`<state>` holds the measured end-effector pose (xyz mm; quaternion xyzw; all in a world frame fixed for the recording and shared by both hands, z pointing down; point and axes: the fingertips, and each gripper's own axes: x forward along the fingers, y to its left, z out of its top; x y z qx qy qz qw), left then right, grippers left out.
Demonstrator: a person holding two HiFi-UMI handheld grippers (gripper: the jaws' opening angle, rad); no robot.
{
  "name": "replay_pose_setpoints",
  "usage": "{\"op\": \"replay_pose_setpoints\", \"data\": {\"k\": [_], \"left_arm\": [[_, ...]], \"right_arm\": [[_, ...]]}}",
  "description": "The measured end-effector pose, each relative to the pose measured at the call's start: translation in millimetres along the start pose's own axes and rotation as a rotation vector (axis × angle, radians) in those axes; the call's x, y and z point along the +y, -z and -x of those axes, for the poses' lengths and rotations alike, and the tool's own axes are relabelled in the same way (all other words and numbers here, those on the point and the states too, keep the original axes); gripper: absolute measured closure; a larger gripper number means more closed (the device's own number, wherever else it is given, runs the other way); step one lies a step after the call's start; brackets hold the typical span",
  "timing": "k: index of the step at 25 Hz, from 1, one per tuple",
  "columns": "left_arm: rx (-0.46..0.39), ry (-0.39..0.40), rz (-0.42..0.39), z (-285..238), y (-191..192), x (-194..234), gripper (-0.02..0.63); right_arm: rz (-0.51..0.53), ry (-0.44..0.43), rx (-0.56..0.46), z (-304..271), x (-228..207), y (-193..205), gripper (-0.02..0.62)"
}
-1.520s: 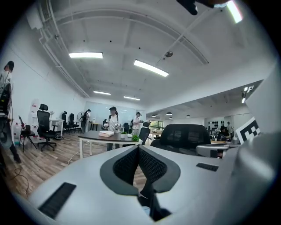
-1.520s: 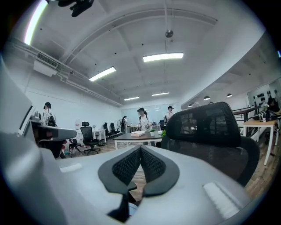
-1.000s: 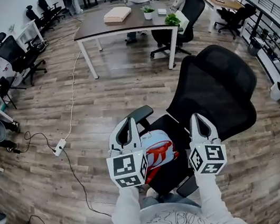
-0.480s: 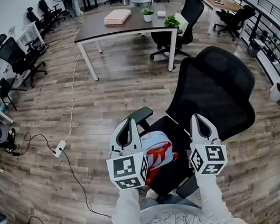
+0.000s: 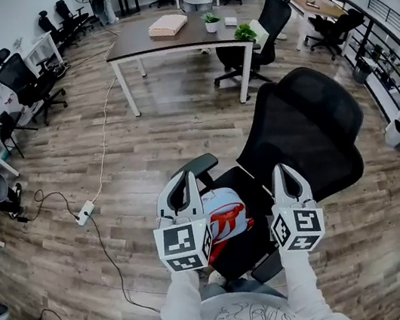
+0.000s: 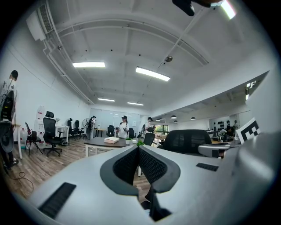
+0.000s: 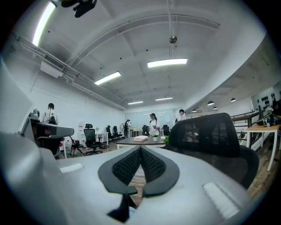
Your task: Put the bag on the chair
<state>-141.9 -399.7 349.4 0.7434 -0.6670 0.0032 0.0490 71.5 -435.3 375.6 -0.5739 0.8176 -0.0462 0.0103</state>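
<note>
The bag (image 5: 225,217), light blue with a red print, lies on the seat of the black mesh office chair (image 5: 303,129), partly hidden behind my left gripper. My left gripper (image 5: 186,175) hovers over the seat's left side, its jaws shut with nothing between them (image 6: 138,151). My right gripper (image 5: 282,171) hangs over the seat's right side, also shut and empty (image 7: 140,151). Neither gripper touches the bag. The chair's backrest (image 7: 206,132) rises just ahead of the right gripper and shows in the left gripper view too (image 6: 186,140).
A dark-topped table (image 5: 141,41) with a flat box (image 5: 168,22) and small plants stands beyond the chair. Other office chairs (image 5: 25,80) line the left wall. A power strip (image 5: 85,210) and cables lie on the wood floor. People stand at the far end.
</note>
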Motion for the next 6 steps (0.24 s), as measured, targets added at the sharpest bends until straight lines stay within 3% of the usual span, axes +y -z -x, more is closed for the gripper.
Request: {"op": "replay_pose_setpoints", "data": {"k": [6], "left_arm": [[0.003, 0.001, -0.006, 0.2, 1.2, -1.5, 0.6]], "right_arm": [[-0.004, 0.002, 0.002, 0.3, -0.1, 0.7, 0.584]]}}
